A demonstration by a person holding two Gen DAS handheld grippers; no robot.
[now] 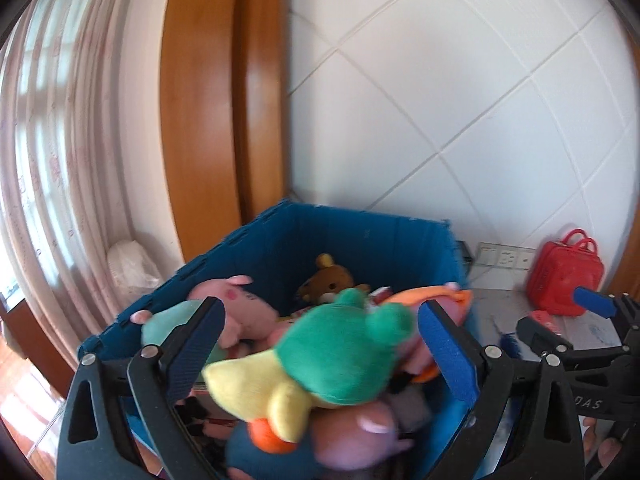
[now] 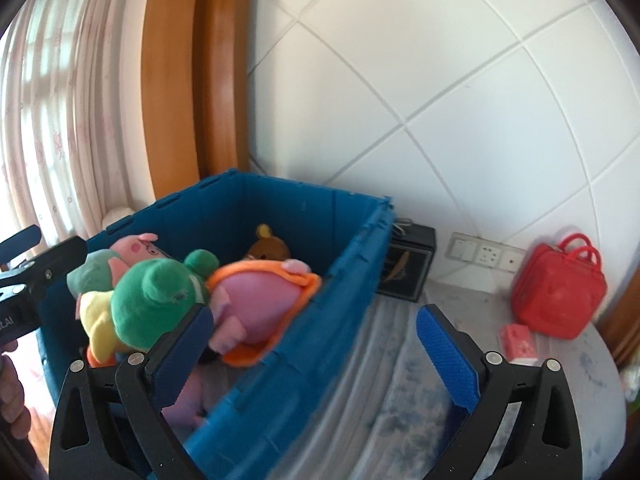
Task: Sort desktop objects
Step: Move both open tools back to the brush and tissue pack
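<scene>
A blue bin holds several plush toys. A green-and-yellow plush lies on top of the pile. It sits between the wide-apart fingers of my left gripper, and the pads are not pressing on it. A pink plush with orange trim leans on the bin's right wall. A brown bear sits at the back. My right gripper is open and empty, straddling the bin's right wall. Each gripper also shows in the other view: the right gripper and the left gripper.
On the patterned tabletop right of the bin stand a red bag, a small pink box and a black box by the wall sockets. A wooden frame and curtains rise at left. A hand shows at lower left.
</scene>
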